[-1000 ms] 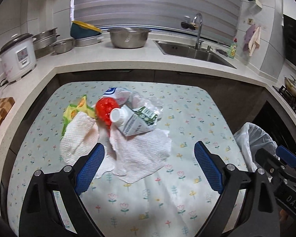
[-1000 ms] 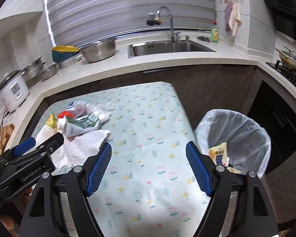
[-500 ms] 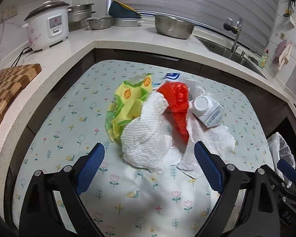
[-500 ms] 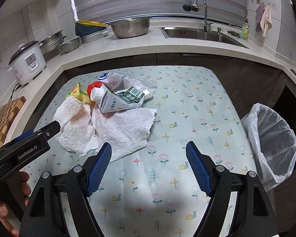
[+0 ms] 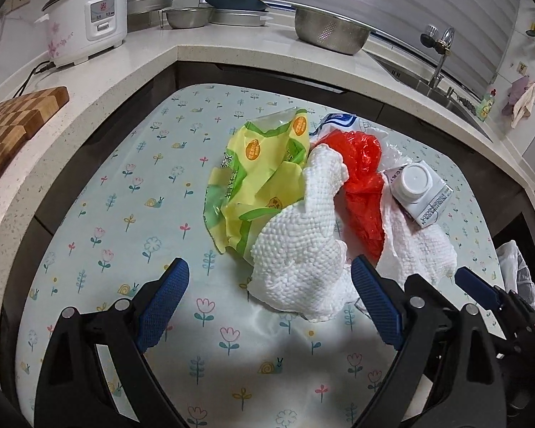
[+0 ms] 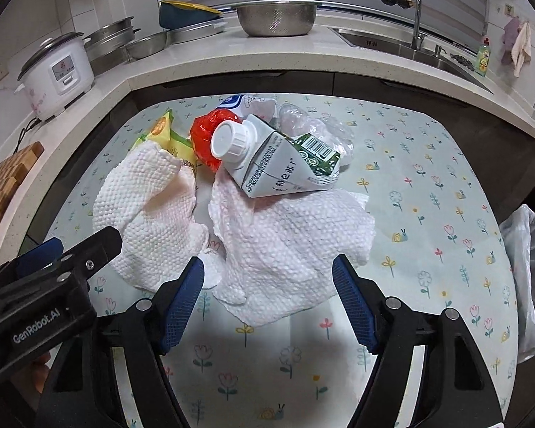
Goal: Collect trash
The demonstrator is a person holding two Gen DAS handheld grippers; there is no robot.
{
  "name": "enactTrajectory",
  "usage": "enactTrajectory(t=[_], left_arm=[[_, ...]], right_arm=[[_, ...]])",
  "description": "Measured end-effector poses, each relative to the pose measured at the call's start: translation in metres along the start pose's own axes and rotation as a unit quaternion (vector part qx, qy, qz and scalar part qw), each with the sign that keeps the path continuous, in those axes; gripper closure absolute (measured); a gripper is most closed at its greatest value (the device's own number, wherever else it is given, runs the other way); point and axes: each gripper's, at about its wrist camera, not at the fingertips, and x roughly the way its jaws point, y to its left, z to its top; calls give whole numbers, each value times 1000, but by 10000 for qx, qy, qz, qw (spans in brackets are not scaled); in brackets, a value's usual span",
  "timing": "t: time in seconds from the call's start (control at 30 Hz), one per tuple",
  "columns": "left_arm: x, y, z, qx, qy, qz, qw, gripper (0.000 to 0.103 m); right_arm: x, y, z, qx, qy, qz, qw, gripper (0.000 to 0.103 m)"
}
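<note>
Jaws of both grippers gape empty, held low over paper towels (image 5: 299,260) beside milk carton (image 6: 281,158).

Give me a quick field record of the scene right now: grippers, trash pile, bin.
left gripper: open, empty, in front of the crumpled paper towel
right gripper: open, empty, over the flat paper towel
milk carton: on its side, white cap on, resting on the flat towel's far edge
red plastic bag: between the towels
yellow-green wrapper: left of pile, partly under the crumpled towel
bin bag: past the table's right edge
surface: floral tablecloth
</note>
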Motion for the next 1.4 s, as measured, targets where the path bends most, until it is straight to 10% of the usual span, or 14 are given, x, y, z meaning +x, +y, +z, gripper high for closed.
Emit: enactTrajectory(t=[0.2,0.4,0.87,1.4], left_arm=[[11,0,2,-3,90,-17,10000,15],[17,-8,1,108,128,-60,9998,17],[18,-37,-12,291,338,-278,9986,70],[-34,-71,-21,433,55,-623,9971,50]], right_arm=[[25,4,4,-42,168,-95,9998,56],[24,-11,0,94,248,5,9996,97],[-42,-54,-32,365,-17,137,9992,100],[-108,-88,-25,712,-842,196,9937,100]])
